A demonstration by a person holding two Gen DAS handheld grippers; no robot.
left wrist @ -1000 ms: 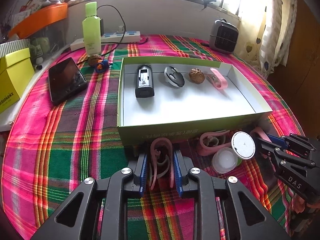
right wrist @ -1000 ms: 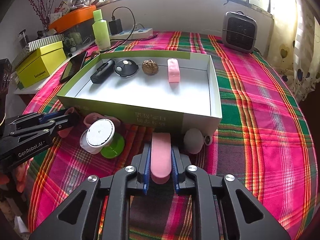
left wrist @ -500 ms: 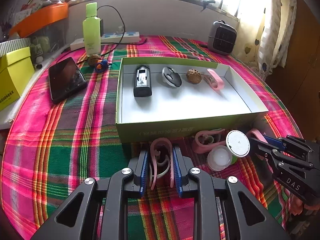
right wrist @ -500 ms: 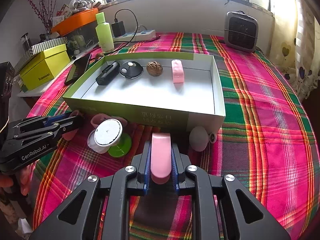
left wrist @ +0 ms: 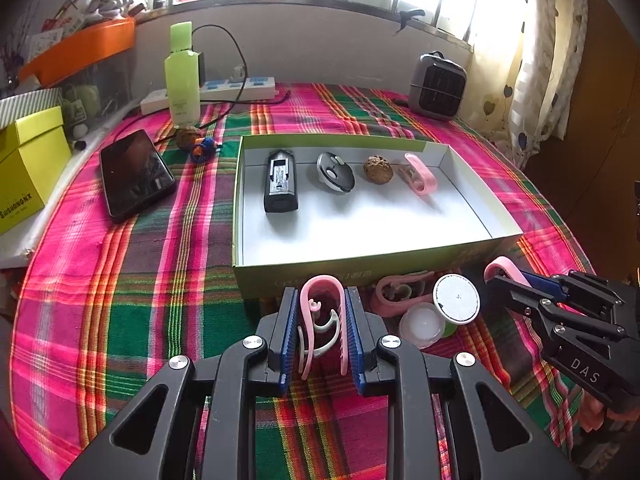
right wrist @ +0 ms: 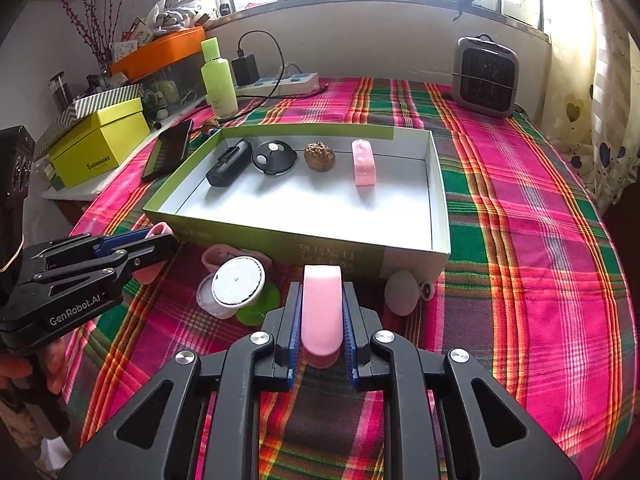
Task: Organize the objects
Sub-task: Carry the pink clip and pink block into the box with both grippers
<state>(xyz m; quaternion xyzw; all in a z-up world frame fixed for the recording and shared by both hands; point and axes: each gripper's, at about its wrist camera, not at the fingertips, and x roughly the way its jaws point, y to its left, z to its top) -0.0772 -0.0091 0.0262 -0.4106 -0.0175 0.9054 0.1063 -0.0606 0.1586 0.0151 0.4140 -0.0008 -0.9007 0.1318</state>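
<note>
We see the left hand-held gripper (left wrist: 321, 328) closed on a pink clip (left wrist: 322, 312), just in front of the near wall of the green box (left wrist: 360, 270) on the plaid worktop (left wrist: 120, 300). The right hand-held gripper (right wrist: 321, 312) is clamped on a second pink clip (right wrist: 322, 308), also just short of the box. Inside the box, in a row along the far wall, lie a black device (left wrist: 280, 186), a round black fob (left wrist: 335, 172), a walnut (left wrist: 378, 169) and another pink clip (left wrist: 420, 173). Between the two grippers sit a white-lidded jar (left wrist: 456, 300) and one more pink clip (left wrist: 396, 292).
</note>
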